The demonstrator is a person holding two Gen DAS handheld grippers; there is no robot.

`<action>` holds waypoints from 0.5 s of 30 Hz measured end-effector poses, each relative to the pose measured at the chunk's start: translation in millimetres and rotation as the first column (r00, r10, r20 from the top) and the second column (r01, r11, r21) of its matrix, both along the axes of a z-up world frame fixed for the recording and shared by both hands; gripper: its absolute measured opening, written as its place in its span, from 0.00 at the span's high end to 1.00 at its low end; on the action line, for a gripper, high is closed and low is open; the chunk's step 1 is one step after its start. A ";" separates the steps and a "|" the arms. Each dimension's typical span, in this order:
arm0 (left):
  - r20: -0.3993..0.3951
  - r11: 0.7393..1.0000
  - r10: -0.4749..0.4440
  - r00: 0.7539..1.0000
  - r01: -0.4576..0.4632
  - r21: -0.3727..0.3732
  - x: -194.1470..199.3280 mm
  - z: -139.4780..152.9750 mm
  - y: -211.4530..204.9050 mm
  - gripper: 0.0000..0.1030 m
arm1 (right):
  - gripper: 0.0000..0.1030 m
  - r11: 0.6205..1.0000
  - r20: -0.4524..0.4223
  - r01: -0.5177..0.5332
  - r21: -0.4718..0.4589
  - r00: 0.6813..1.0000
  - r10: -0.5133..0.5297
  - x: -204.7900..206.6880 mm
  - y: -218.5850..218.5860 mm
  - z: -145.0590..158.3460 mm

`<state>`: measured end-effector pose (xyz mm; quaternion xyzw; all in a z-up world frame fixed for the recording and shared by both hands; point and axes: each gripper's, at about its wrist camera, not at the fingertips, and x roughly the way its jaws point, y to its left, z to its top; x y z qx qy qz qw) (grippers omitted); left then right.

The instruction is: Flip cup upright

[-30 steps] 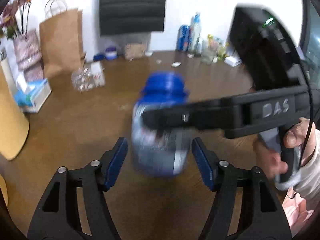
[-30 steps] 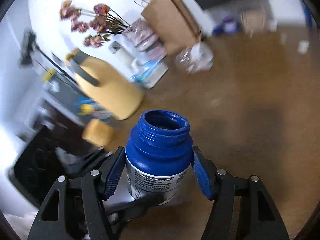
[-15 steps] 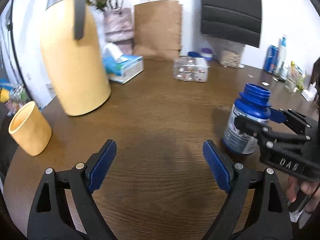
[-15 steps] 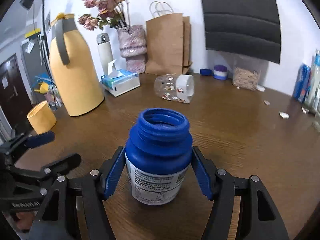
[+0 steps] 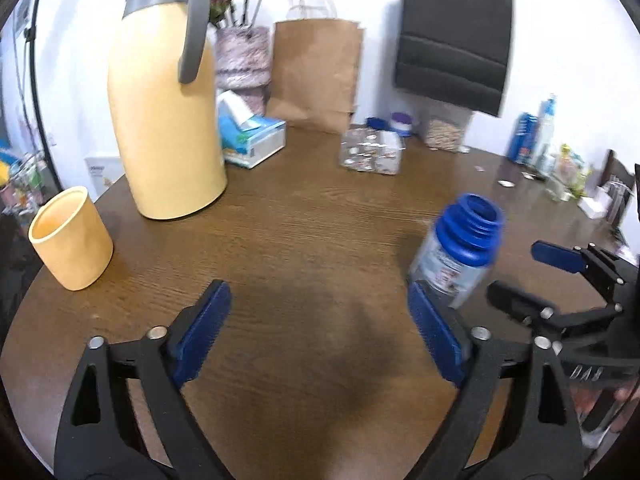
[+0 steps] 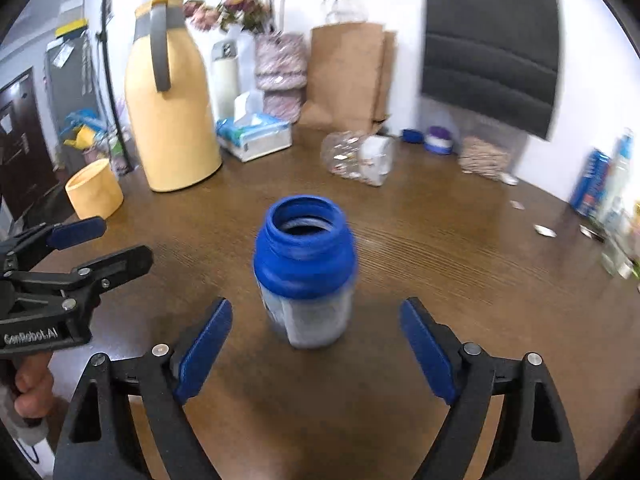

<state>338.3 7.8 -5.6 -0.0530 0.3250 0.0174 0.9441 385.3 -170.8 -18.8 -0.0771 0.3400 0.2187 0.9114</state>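
Observation:
A cup-like bottle with a blue threaded top and a white label stands upright on the brown wooden table, mouth up and open. It also shows in the left wrist view, right of centre. My right gripper is open, its blue pads apart on either side just in front of the bottle, not touching it. My left gripper is open and empty over bare table, to the left of the bottle. The right gripper shows at the right edge of the left wrist view.
A tall yellow jug and a yellow cup stand at the left. A tissue box, a clear jar on its side and a brown paper bag sit at the back. Bottles line the right edge.
My right gripper has opened and let go of the bottle, which now stands on the table. My left gripper has swung left, away from the bottle.

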 end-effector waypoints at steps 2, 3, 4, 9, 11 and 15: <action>0.015 0.999 -0.044 0.999 0.044 0.002 -13.8 5.3 -3.6 0.00 | 0.13 0.998 -0.011 0.065 0.009 0.998 -0.065 -14.2 -22.2 4.6; 0.027 0.998 -0.063 0.998 0.062 0.011 -22.3 8.1 -5.8 0.00 | 0.13 0.995 -0.017 0.097 0.012 0.995 -0.096 -20.2 -31.9 6.7; 0.034 0.997 -0.072 0.997 0.071 0.024 -28.6 10.3 -8.2 0.00 | 0.13 0.990 -0.026 0.137 0.023 0.990 -0.136 -27.8 -44.9 9.4; 0.093 0.998 -0.052 0.994 0.048 0.047 -66.1 16.6 -12.7 0.00 | 0.13 0.961 -0.027 0.271 0.056 0.963 -0.269 -63.7 -87.2 16.0; 0.102 0.998 -0.043 0.994 0.039 0.042 -80.6 17.5 -14.0 0.00 | 0.13 0.956 -0.024 0.281 0.078 0.960 -0.280 -78.9 -95.3 17.3; 0.149 0.998 -0.030 0.988 0.021 0.057 -108.4 22.7 -14.7 0.00 | 0.13 0.946 -0.011 0.288 0.149 0.957 -0.290 -108.3 -103.8 22.0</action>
